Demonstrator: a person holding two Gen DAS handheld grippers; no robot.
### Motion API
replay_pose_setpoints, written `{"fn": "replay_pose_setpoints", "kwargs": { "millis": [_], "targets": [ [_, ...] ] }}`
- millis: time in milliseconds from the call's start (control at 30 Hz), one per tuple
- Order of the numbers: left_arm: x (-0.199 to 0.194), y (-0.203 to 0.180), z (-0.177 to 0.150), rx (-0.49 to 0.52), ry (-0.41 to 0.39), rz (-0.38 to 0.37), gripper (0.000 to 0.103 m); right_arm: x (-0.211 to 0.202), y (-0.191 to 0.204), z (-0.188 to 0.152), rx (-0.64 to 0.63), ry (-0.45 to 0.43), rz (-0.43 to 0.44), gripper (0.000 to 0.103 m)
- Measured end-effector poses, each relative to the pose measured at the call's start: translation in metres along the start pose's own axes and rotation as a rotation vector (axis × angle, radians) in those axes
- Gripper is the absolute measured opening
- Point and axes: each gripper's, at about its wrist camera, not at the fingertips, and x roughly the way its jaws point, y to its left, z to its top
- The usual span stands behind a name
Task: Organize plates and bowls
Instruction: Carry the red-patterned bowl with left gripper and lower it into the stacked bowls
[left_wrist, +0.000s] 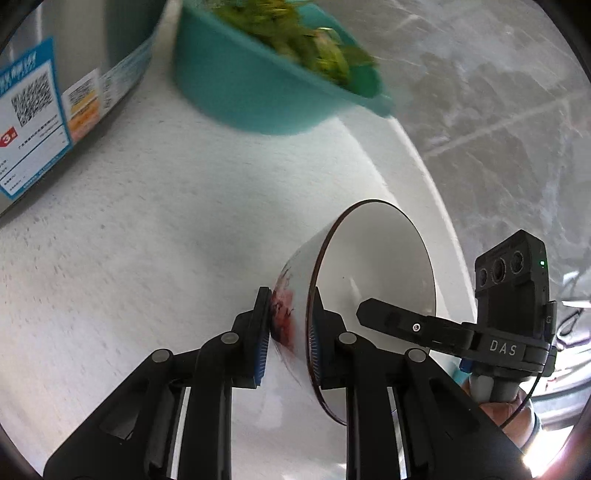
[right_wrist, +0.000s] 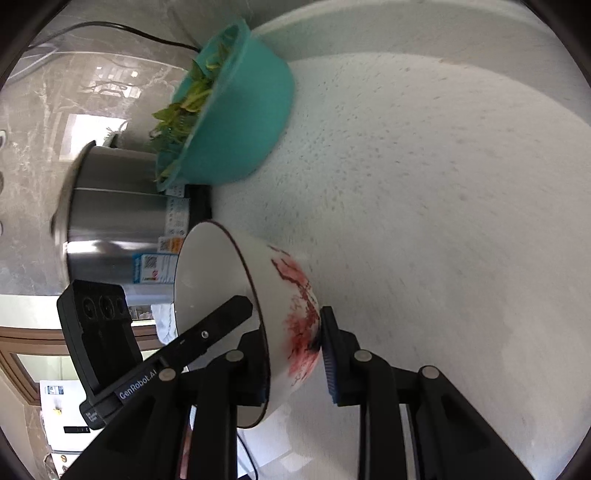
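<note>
Progress looks early: both grippers pinch opposite walls of one white ceramic bowl with red blossom painting (left_wrist: 369, 295), which sits tilted over the white speckled countertop (left_wrist: 147, 240). The left gripper (left_wrist: 288, 339) and right gripper (right_wrist: 291, 354) each clamp rim between pads. A teal plastic bowl of green leaves (right_wrist: 240, 122) and a steel pot (right_wrist: 118, 221) remain unsorted near the marble wall (left_wrist: 498, 110).

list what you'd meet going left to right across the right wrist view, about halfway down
steel pot → white bowl with red pattern, gripped at its rim by the right gripper → bare white tabletop. The teal bowl of greens sits higher up, overlapping the pot, so it is left out.
</note>
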Motion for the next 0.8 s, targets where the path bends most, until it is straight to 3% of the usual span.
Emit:
{"fn": "replay_pose_setpoints", "kwargs": {
  "millis": [233, 467, 633, 800],
  "targets": [
    [-0.009, -0.064, -0.041, 0.085, 0.049, -0.077, 0.016, -0.073, -0.004, -0.045, -0.005, -0.087, -0.035, 0.026],
    [-0.001, -0.13, -0.107, 0.205, 0.14, -0.114, 0.016, -0.131, -0.022, -0.113, 0.014, -0.164, -0.091, 0.026],
    [0.023, -0.156, -0.155, 0.257, 0.213, -0.104, 0.016, -0.146, -0.045, -0.149, 0.057, -0.183, -0.125, 0.026],
    [0.045, -0.176, -0.172, 0.283, 0.231, -0.058, 0.016, -0.139, -0.056, -0.159, 0.073, -0.183, -0.148, 0.026]
  ]
}}
